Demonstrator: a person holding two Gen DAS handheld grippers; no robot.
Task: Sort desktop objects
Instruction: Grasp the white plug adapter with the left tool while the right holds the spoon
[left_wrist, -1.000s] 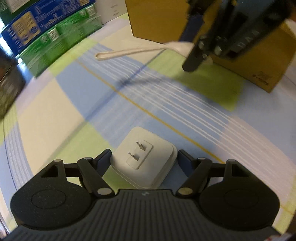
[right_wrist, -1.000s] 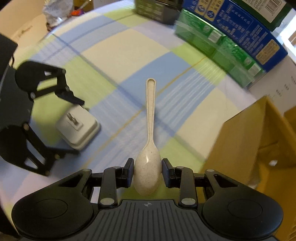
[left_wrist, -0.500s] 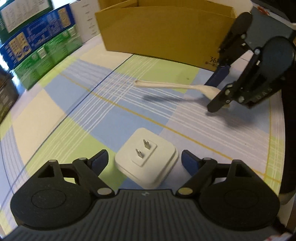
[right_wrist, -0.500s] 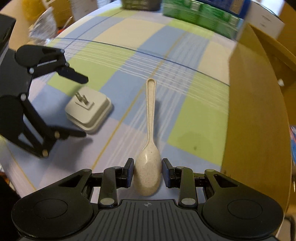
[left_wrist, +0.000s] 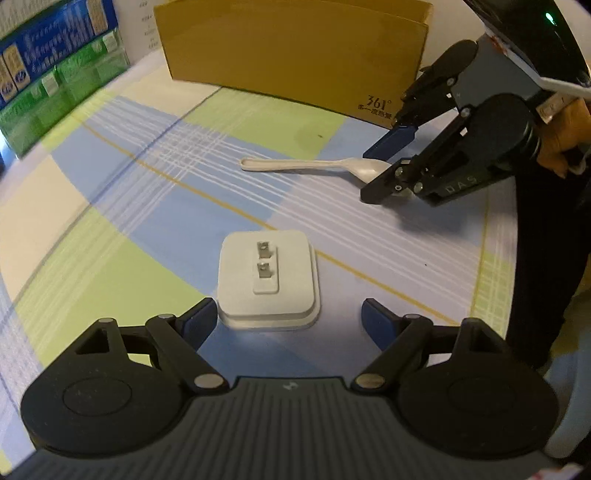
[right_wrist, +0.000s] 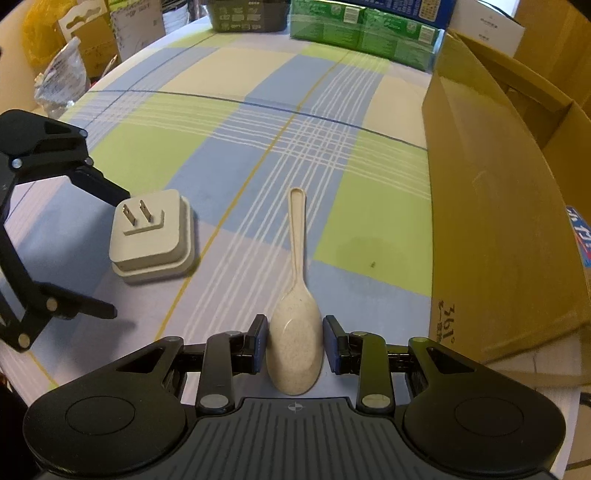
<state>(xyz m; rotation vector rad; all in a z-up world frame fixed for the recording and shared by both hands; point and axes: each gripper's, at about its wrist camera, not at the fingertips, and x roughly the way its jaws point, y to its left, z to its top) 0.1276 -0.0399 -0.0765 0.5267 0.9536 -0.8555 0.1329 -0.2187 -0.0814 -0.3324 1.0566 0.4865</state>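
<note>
Checked cloth in blue, green and cream (right_wrist: 236, 122) covers the table under both tongs. The left gripper (left_wrist: 288, 314) has its blue-tipped fingers (left_wrist: 199, 317) spread wide apart, holding nothing; a white plug adapter (left_wrist: 267, 280) sits flat on the cloth just ahead of them, between the tips but nearer the left finger, its two metal prongs pointing up. In the right wrist view the same adapter (right_wrist: 153, 236) lies between the two black arms of the left gripper (right_wrist: 110, 254), touching neither that can be told. The right gripper (right_wrist: 294, 345) is closed around the bowl of a speckled cream spoon (right_wrist: 295, 295), a pad (right_wrist: 260, 341) close on each side of the bowl, though whether they press it cannot be told; the handle runs straight ahead along the cloth. From the left wrist, the spoon (left_wrist: 310, 165) lies ahead and to the right, its bowl inside the right gripper (left_wrist: 388, 158), which a hand (left_wrist: 561, 144) holds. A brown cardboard box (right_wrist: 491, 229) stands just right of the right gripper, open at the top. Green and blue cartons (right_wrist: 362, 33) line the far edge of the table.
</note>
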